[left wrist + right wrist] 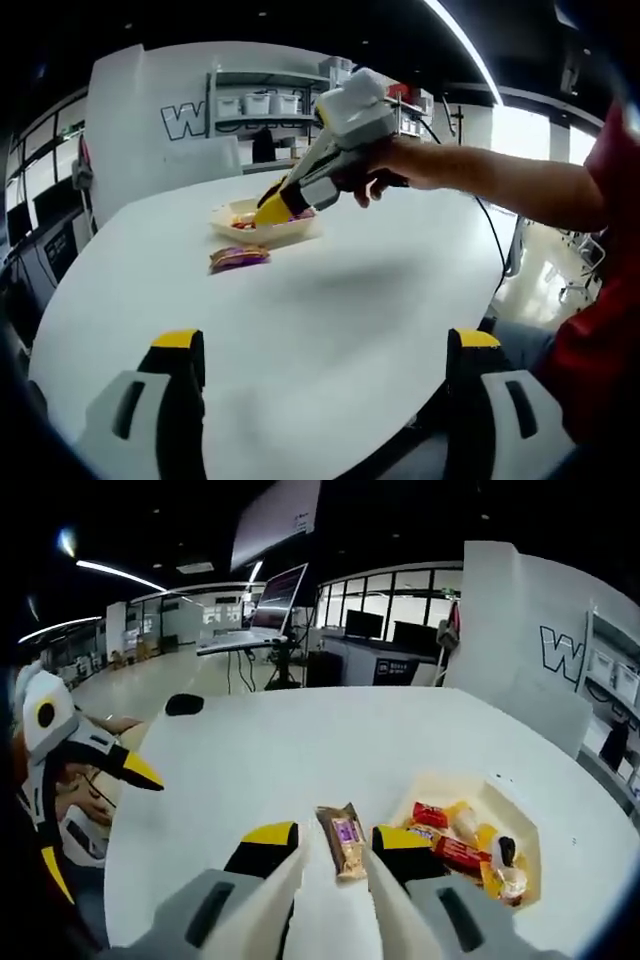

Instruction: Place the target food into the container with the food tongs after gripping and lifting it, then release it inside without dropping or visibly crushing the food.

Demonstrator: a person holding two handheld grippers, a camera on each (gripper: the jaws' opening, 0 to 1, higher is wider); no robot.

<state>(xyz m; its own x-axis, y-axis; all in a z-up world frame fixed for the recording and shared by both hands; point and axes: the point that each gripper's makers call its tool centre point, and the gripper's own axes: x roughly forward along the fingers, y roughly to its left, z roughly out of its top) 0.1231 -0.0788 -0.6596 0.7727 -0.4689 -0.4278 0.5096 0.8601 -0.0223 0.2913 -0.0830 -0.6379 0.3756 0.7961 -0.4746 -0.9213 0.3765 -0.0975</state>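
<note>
My right gripper [335, 845] hangs spread over the snack bar [346, 842], nothing pinched. The bar lies beside the container [520, 825] (already holding snacks). My left gripper [325, 350] waits spread, empty.

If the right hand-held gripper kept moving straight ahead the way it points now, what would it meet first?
Most likely the wrapped snack bar lying on the white table, in line between the open jaws of the right hand-held gripper. The tray sits off to one side. Depth is uncertain.

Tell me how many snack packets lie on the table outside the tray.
1: a purple-labelled packet on the table beside the tray, between the right gripper jaws. The tray's snacks aren't counted.
</note>
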